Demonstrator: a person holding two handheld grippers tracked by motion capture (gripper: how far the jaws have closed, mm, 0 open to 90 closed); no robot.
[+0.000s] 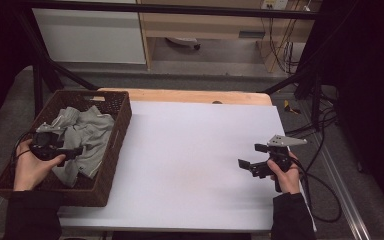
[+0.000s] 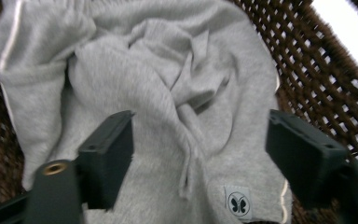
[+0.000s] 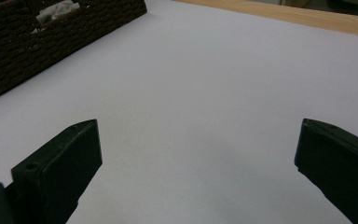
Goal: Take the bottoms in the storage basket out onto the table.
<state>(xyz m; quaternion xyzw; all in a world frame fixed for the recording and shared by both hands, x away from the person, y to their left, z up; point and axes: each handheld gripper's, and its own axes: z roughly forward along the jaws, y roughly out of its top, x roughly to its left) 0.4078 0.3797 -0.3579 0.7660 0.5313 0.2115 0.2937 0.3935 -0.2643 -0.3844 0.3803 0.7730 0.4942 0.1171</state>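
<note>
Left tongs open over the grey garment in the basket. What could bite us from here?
1. The grey garment lies bunched against the basket wall; a fold may snag the weave.
2. The left tongs stand open close above the cloth, so a jaw might catch a fold when moving away.

I saw grey garment [image 2: 168, 93] cut off by top and bottom edges in left gripper view, slightly blurred. Basket [image 3: 37, 42] was cut off at left in right gripper view.
</note>
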